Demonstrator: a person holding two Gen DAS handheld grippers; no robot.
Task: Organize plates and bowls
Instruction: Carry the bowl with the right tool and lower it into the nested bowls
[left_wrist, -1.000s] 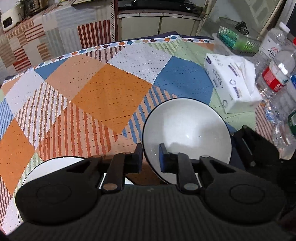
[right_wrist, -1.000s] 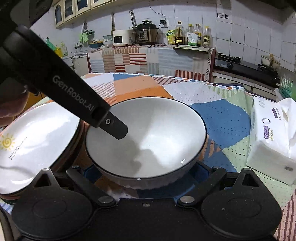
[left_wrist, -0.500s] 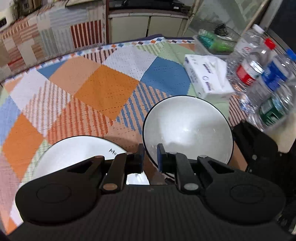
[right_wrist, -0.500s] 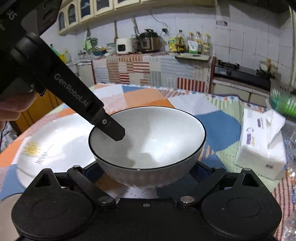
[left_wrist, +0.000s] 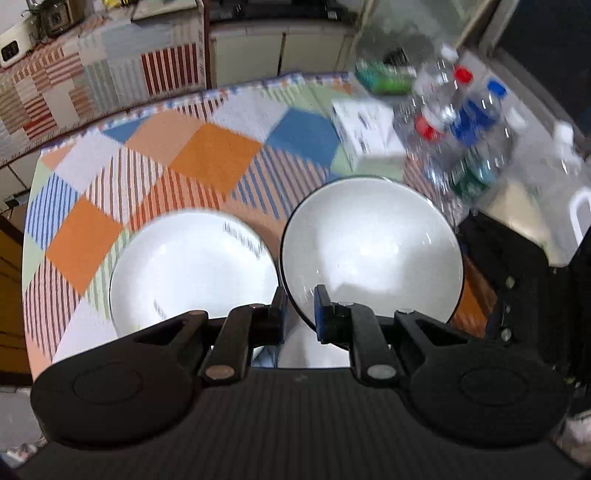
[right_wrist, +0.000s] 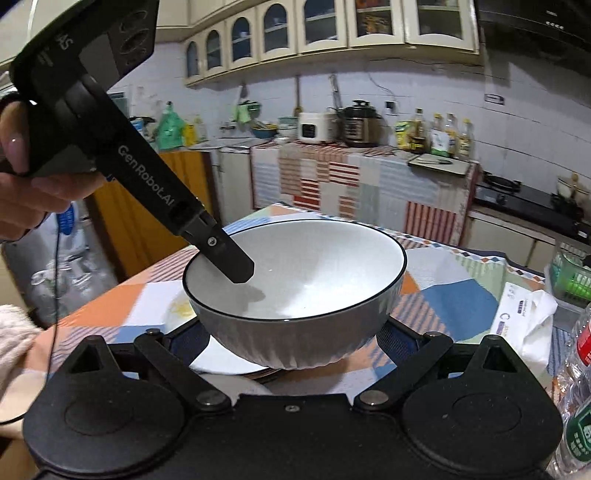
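Observation:
A white bowl (left_wrist: 373, 247) with a thin dark rim hangs in the air above the patchwork table. My left gripper (left_wrist: 300, 299) is shut on its near rim, one finger outside and one inside; the inner finger (right_wrist: 236, 266) shows in the right wrist view. My right gripper (right_wrist: 291, 332) clasps the bowl's (right_wrist: 295, 280) ribbed lower body from both sides, and its fingertips are hidden by the bowl. A white plate (left_wrist: 192, 269) with printed lettering lies on the table to the left of the bowl. Part of the plate (right_wrist: 221, 363) also shows under the bowl.
A tissue pack (left_wrist: 365, 136), several water bottles (left_wrist: 454, 125), a green basket (left_wrist: 384, 74) and a white jug (left_wrist: 554, 192) crowd the table's right side. The tablecloth (left_wrist: 207, 155) stretches back to the left. A person's hand (right_wrist: 22, 184) holds the left gripper. Kitchen counters stand behind.
Both grippers have risen with the bowl held between them, so the table looks farther below. More of the white plate has come into view.

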